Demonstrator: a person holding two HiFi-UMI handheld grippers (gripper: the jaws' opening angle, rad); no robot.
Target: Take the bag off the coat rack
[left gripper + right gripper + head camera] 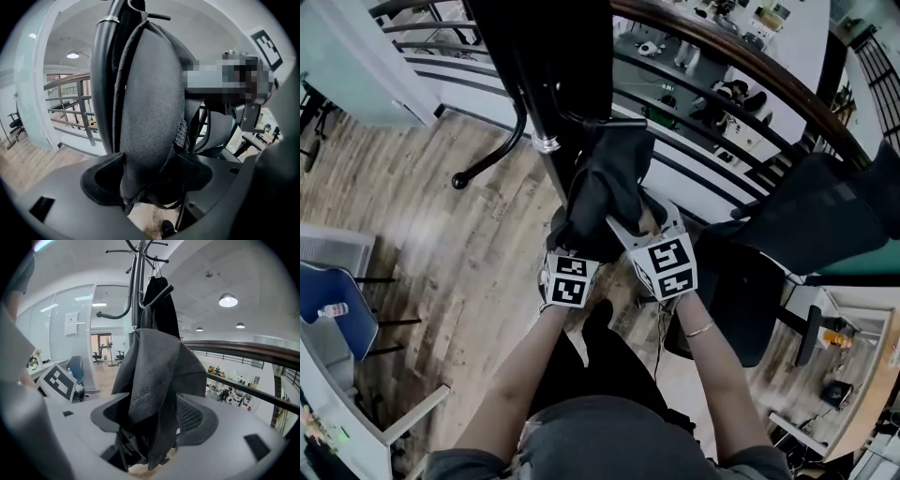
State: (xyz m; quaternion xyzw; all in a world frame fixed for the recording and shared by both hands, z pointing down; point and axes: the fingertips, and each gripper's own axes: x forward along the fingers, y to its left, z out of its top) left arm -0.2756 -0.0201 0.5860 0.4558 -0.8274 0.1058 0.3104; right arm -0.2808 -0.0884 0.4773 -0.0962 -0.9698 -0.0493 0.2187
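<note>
Left gripper view: left gripper (pixel 149 180) clamps the bag (pixel 150 103) low down, prob. to take its weight, while right gripper (pixel 152 420), just beside, has wide jaws loosely round its fabric; bag hangs above both, on the coat rack (pixel 136 296)

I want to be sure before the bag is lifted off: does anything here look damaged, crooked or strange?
Nothing looks damaged or spilled. The grey bag hangs bunched and folded against the coat rack pole, its lower end between the jaws of the left gripper and the right gripper; that fits the task.
</note>
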